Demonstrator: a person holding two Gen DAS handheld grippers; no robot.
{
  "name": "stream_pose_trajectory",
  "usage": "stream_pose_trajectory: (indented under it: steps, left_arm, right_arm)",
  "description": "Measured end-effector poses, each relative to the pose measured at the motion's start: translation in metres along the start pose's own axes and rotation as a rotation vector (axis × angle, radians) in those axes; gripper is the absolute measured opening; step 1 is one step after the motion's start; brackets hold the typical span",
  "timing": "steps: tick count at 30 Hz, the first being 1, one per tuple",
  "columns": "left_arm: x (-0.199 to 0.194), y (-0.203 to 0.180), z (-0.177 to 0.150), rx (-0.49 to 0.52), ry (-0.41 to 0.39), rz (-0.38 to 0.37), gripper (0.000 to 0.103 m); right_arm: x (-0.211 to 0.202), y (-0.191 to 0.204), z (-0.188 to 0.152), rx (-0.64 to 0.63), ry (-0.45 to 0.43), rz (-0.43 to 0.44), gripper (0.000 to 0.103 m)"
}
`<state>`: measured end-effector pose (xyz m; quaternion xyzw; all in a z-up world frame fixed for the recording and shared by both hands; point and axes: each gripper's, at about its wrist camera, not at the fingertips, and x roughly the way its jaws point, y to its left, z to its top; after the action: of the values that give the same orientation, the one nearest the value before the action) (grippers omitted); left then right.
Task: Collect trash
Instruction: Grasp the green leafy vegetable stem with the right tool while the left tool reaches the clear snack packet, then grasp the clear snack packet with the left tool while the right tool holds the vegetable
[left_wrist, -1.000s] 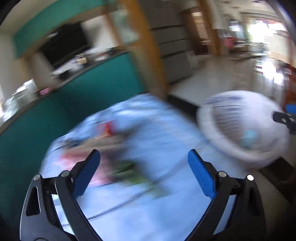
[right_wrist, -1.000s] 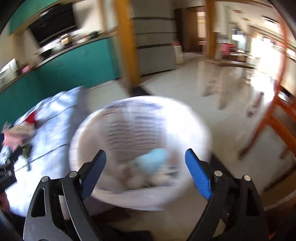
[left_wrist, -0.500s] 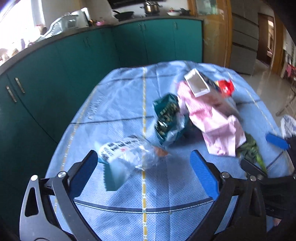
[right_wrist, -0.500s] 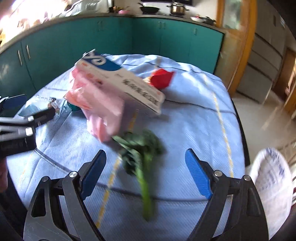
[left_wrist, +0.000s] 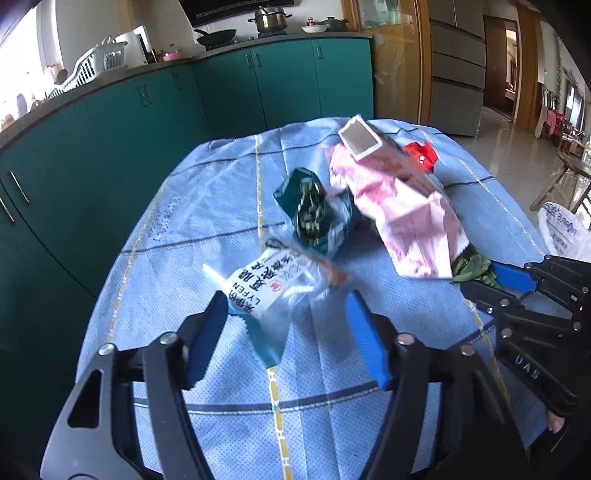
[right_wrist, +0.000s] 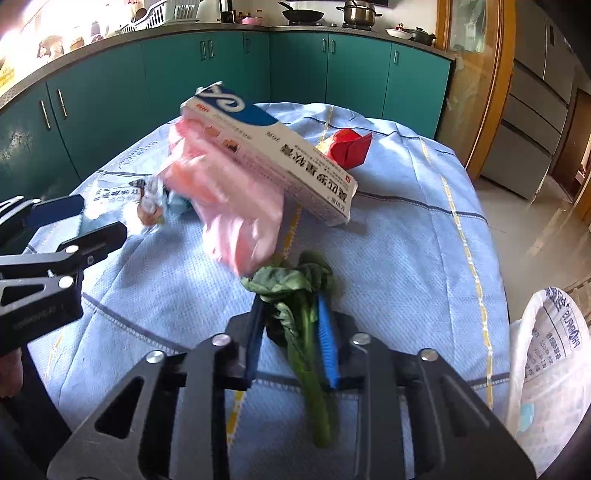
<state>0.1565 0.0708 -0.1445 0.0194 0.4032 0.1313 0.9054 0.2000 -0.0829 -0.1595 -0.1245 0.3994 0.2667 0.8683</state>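
A wilted leafy green stalk (right_wrist: 303, 332) lies on the blue checked tablecloth (right_wrist: 406, 258), its long axis running from the leaves at the far end back toward the camera, the stem end nearest. The right gripper (right_wrist: 291, 332), its jaws just having closed, is clamped on the stalk below the leaves, blue pads close together on either side. To its left, a clear snack wrapper with a white printed label (left_wrist: 266, 291) lies slantwise on the cloth between the blue pads of the left gripper (left_wrist: 286, 332), whose jaws have also just been closing; its fingers stand partly apart, the left pad at the wrapper's edge, and whether both pads press on it cannot be told. Beyond lie a crumpled dark green packet (left_wrist: 314, 214), a pink plastic bag (right_wrist: 229, 206) with a long white-and-blue carton (right_wrist: 273, 151) tilted across it, and a red paper scrap (right_wrist: 349, 147). A white bag-lined bin (right_wrist: 550, 369) stands just off the table's right edge. Teal cabinets (right_wrist: 147, 92) curve behind.
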Motion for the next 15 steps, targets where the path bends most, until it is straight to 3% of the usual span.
stream_pose_trajectory:
  steps: [6,11,15]
  left_arm:
    - [-0.013,0.001,-0.01,-0.01,-0.005,-0.098,0.061]
    - [-0.034,-0.002,-0.024,0.027,-0.042,-0.13,0.062]
    - [-0.051,0.005,-0.027,0.006,-0.108,-0.139,0.076]
  right_arm:
    - [-0.029,-0.004,-0.018,0.02,-0.032,-0.016,0.025]
    - [-0.041,-0.014,-0.027,0.072,-0.034,-0.026,0.025]
    - [-0.041,-0.019,-0.036,0.102,-0.02,-0.032,0.025]
